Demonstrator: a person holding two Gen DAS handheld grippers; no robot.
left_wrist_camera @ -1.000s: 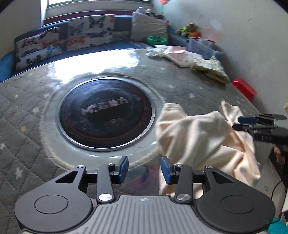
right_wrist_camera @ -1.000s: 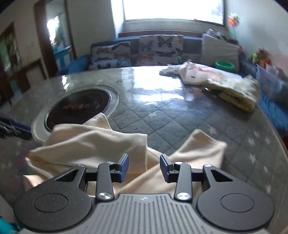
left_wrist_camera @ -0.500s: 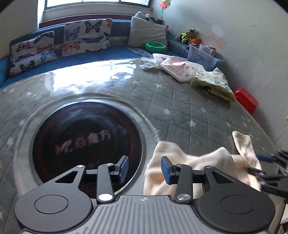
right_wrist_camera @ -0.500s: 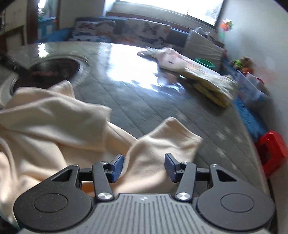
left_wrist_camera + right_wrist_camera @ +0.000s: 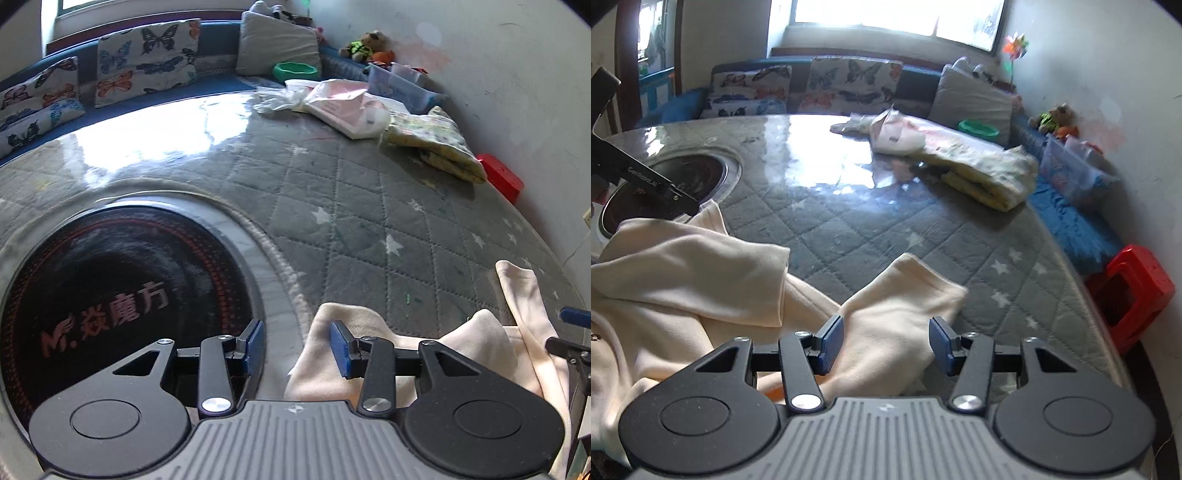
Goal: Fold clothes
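Observation:
A cream garment (image 5: 484, 336) (image 5: 683, 258) lies crumpled at the near edge of the round table (image 5: 369, 206). My left gripper (image 5: 297, 347) is open just above the garment's left corner; its right pad hangs over the cloth and nothing is pinched. My right gripper (image 5: 886, 345) is open low over a flat cream sleeve-like end (image 5: 901, 291), and the cloth shows between the pads without being pressed. Each gripper also shows in the other's view: the right gripper (image 5: 570, 332) at the far right, the left gripper (image 5: 676, 197) at the far left.
A round black cooktop (image 5: 122, 295) (image 5: 661, 181) is set into the table. A folded yellow cloth (image 5: 990, 173) and a pink-white packet (image 5: 347, 107) lie at the far side. A red stool (image 5: 1134, 291) stands beside the table, and a cushioned sofa (image 5: 144, 62) runs behind it.
The left gripper moved in lower to the garment's left corner, its jaws unchanged. The right gripper swung right onto the sleeve-like end and its jaws widened slightly.

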